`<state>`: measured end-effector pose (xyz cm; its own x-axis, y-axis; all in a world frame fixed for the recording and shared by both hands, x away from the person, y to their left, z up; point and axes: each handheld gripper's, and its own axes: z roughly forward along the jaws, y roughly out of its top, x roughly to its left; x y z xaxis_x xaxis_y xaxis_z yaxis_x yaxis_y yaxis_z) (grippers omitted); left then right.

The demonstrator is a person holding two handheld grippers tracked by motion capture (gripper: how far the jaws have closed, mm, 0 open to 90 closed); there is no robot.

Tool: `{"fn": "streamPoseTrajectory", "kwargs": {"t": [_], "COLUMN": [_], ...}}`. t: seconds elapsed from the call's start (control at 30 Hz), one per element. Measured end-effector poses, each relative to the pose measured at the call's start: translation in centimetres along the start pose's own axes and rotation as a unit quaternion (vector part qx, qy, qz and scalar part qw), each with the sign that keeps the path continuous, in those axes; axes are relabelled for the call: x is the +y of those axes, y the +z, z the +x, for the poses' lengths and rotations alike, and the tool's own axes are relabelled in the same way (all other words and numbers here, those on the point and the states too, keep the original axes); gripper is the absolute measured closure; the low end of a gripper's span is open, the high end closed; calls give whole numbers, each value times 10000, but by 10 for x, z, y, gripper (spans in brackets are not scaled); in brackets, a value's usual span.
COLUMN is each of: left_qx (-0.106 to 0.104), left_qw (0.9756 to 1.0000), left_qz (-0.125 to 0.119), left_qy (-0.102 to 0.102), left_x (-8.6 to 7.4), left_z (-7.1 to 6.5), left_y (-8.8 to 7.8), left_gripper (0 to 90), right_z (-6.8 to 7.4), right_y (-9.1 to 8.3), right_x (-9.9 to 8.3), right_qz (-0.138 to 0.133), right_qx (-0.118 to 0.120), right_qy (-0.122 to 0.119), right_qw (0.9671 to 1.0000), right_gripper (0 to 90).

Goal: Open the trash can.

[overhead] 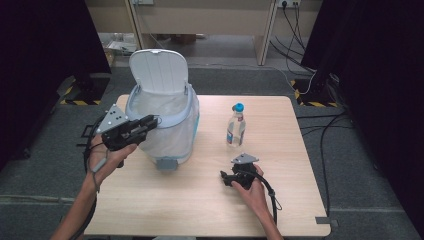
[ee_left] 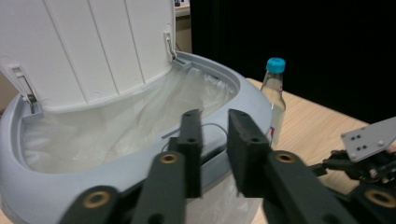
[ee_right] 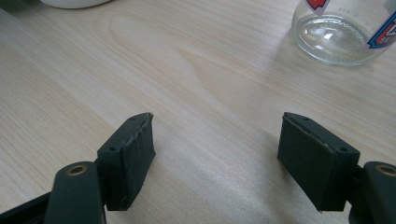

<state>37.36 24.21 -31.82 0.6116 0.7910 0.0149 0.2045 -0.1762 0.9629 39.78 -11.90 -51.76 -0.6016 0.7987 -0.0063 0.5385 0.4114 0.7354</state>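
Pale wooden surface (overhead: 200, 200) carried a lidded bin (overhead: 162, 120) and, apart to its right, a water bottle (overhead: 235, 127). Left tongs (ee_left: 214, 122) hung slightly parted over the bin's rim; right tongs (ee_right: 217, 135) rested spread, empty, near the bottle. A careless approach might topple that upright bottle.

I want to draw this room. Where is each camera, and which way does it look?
High view: above the table's near side, looking forward and down; both forearms and grippers show.
Left gripper view: on the left gripper, facing the bin; its black jaws show.
Right gripper view: on the right gripper, facing the tabletop; its jaws stand wide apart.
All three views share the bottle.
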Motion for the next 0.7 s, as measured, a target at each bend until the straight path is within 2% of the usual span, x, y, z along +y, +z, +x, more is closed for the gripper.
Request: {"fn": "streamPoseTrajectory", "kwargs": {"t": [0.03,0.13,0.17,0.23,0.33,0.47,0.7], "left_qx": [6,-129,-108,-138,-293,-341,-417], "left_qw": [10000,9996,9996,9995,9991,9989,9982], "left_qz": [-20,-219,-269,-270,-265,-315,-425], "left_qy": [19,-108,-58,-25,-182,-77,-101], "left_x": [0,-1,-1,-1,-4,-13,-30], "left_z": [0,-2,-3,-6,-6,-6,-13], "left_y": [-1,-9,-12,-18,-25,-30,-38], "left_gripper": [708,660,651,625,532,486,339], "right_z": [0,0,0,0,0,0,0], "right_y": [0,0,0,1,1,1,1], "right_x": [0,0,0,0,1,1,1], "right_qz": [0,-1,-2,4,10,4,19], "right_qx": [-2,-7,-8,-6,3,7,21], "right_qy": [-1,0,-5,1,-14,-27,-14], "right_qw": [10000,10000,10000,10000,10000,10000,10000], "right_gripper": [268,263,262,259,251,250,240]}}
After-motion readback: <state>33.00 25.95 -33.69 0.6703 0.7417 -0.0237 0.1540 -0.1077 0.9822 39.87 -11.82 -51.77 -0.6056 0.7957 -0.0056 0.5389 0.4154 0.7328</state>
